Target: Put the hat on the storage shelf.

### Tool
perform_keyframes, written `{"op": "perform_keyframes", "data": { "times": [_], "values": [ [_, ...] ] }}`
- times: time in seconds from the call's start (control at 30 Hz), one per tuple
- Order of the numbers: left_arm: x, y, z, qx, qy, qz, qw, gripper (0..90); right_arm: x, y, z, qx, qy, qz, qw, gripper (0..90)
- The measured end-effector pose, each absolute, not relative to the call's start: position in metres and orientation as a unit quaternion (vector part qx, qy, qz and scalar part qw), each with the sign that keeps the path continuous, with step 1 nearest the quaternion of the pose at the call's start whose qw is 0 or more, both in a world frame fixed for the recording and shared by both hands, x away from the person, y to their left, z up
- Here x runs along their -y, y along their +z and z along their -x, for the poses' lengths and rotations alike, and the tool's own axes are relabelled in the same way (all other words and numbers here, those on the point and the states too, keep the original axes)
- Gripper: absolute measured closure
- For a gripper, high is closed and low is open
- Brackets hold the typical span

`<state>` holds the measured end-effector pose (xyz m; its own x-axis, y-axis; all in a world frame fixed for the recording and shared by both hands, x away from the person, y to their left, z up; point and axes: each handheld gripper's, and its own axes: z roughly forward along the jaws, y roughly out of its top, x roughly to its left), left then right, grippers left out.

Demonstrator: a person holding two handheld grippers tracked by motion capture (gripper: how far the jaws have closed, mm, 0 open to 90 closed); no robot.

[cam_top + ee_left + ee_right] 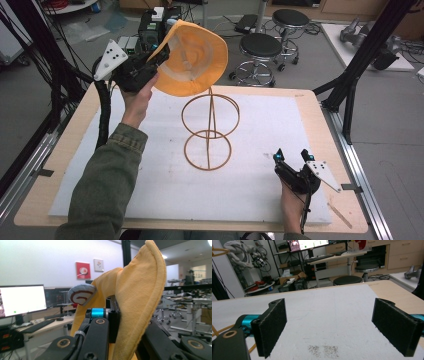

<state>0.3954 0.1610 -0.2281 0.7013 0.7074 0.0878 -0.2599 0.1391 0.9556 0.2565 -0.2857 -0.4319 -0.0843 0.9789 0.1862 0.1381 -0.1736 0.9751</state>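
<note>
Half the left tool (152, 60) hides behind the yellow hat (192, 57).

yellow-orange hat (192, 60), orange wire stand (209, 131), white mat (260, 150)

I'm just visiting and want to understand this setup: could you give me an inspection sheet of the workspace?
Surface: wooden table under a white mat.
Job's things: yellow hat held up above the wire hat stand, not on it.
Clutter: nothing seen on the mat.
Grippers: left gripper clamped on the hat's edge; right gripper open, resting on the mat.
Cables: black cable trails from the left gripper.
Surroundings: black stools, desks and monitors.
</note>
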Motion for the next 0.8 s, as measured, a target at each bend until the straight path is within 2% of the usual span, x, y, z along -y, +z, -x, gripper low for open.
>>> {"op": "perform_keyframes", "data": {
  "times": [0.33,0.8],
  "values": [
    [-0.145,-0.223,-0.373,-0.141,0.314,-0.584,0.735,87.1,0.286,-0.432,-0.256,-0.506,0.536,-0.55,0.392,11.5],
    [-0.101,-0.243,-0.342,-0.05,0.278,-0.651,0.704,86.8,0.288,-0.432,-0.255,-0.504,0.538,-0.553,0.39,11.5]
  ]
}}
